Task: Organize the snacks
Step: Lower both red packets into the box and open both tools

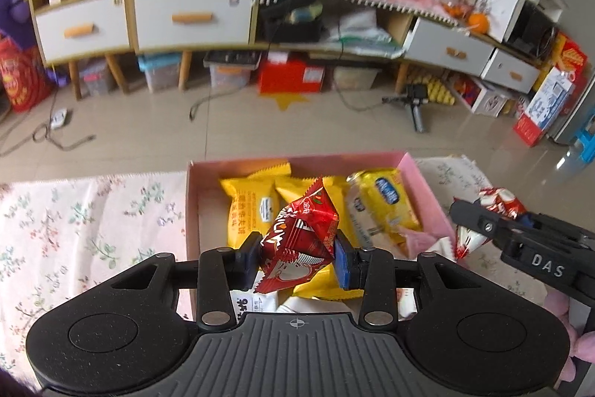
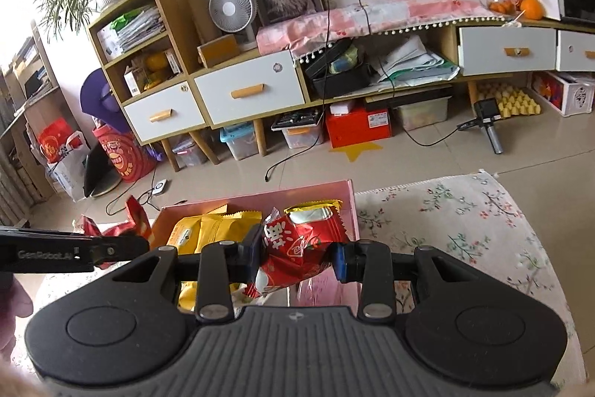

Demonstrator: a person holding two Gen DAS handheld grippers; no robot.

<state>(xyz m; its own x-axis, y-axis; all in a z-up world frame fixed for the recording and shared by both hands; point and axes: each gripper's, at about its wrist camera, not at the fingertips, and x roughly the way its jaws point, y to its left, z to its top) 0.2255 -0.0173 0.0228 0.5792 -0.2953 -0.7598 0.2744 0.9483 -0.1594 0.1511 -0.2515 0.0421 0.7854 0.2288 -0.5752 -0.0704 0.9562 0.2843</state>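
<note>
- Left claw (image 1: 297,257) – we pinch a crinkly red foil snack packet (image 1: 301,240) between both pads, lifted above the pink cardboard box (image 1: 427,188).
- Right claw (image 2: 295,257) – pressed onto a 2nd red-and-white foil snack packet (image 2: 293,252), also over the box, its far wall at 12 o'clock.
- Inside the box: yellow plastic snack packs (image 1: 253,207), w/ a yellow pack carrying a blue oval logo (image 1: 383,207) at 2 o'clock of our left packet.
- Box sits on the floral-print cloth worktop (image 1: 74,229); cloth spreads to 9 o'clock in left view, 3 o'clock in right view.
</note>
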